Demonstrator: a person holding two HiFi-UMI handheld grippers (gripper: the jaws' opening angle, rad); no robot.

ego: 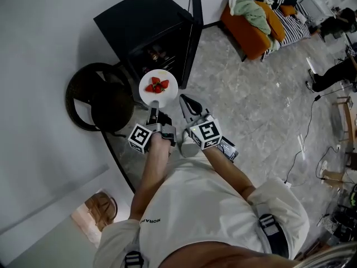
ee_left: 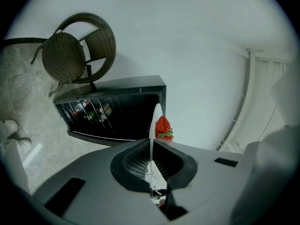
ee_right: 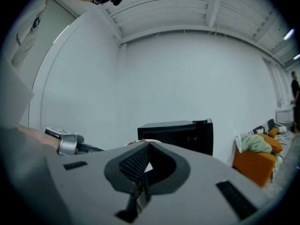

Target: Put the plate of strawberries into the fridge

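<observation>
Grey marbled floor (ego: 251, 105) underfoot, a plain white wall (ego: 44, 49) behind, and against that wall sits the small black fridge (ego: 145, 21), its door (ego: 193, 32) swung wide open. Bottles (ego: 156, 54) show on the racks inside. A dark wicker chair (ego: 97, 99) stands just beside the fridge, and off across the room there's an orange sofa (ego: 251, 35) heaped with clothes, with cables (ego: 309, 127) trailing over the floor.

Now the action: the left gripper (ego: 154, 106) is clamped on the near rim of the white plate (ego: 169, 94), and the left gripper view shows that rim edge-on, pinched between the jaws. The strawberries (ego: 157, 85) sit piled in the middle of the plate. It's held level right in front of the fridge's open mouth, not yet inside.

The right gripper (ego: 188, 104) hangs just beside the left one, close to the plate's right edge, jaws together and gripping nothing.
</observation>
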